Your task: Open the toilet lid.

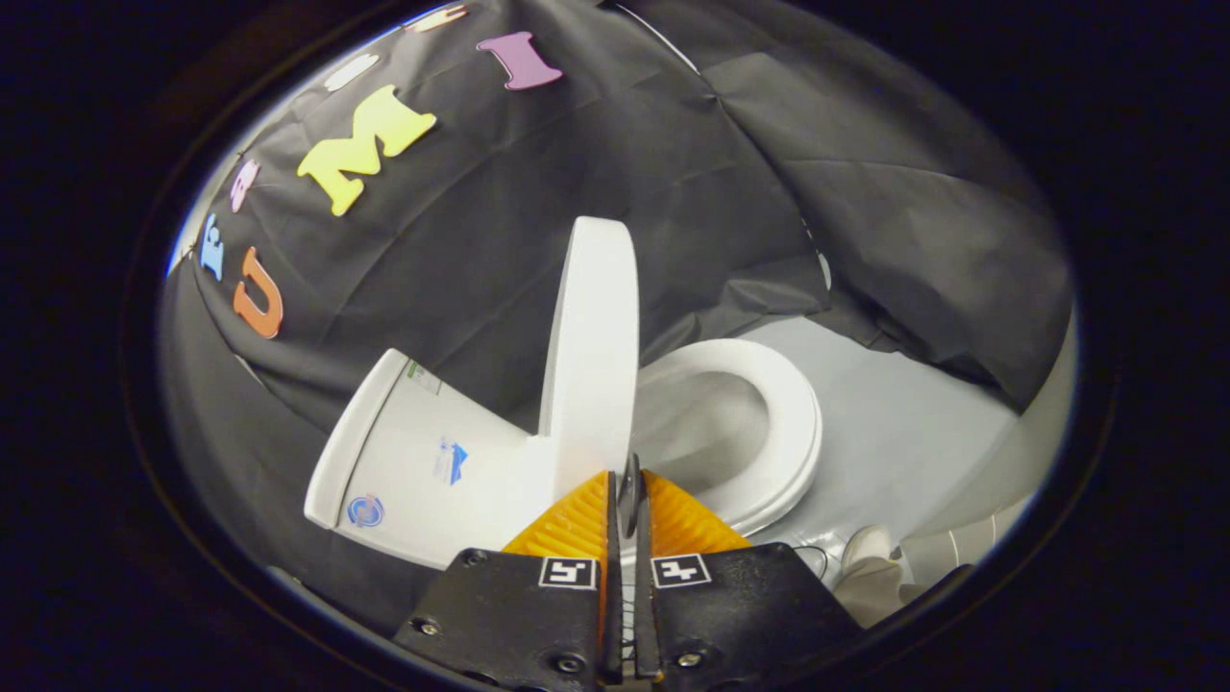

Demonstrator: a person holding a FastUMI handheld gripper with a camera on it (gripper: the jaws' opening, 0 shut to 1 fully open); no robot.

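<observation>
The lid [594, 346] stood raised, seen almost edge-on, rising near upright from the hinge end of the toilet, with the tank [423, 461] to one side of it and the open seat [783, 423] and bowl [701, 432] to the other. The gripper [629, 490] sat just below the lid's lower edge, its two fingers drawn close together with only a thin slit between them; something dark and narrow showed in that slit at the tips, but whether both fingers pressed on the lid's edge could not be told. By the look of it the task was nearly done. The likely risk was the lid falling back onto the seat if it had not passed its balance point when let go, or a sideways pull twisting it at the hinge. Pushing further could knock the lid against the tank or the black cloth [673, 192] hanging close behind it. Open room lay over the bowl and above the pale floor [913, 423] beyond the seat's far rim; the tank side and the cloth left little clearance. A light-coloured shoe [870, 567] rested on the floor near the seat's near edge, beside the gripper.
</observation>
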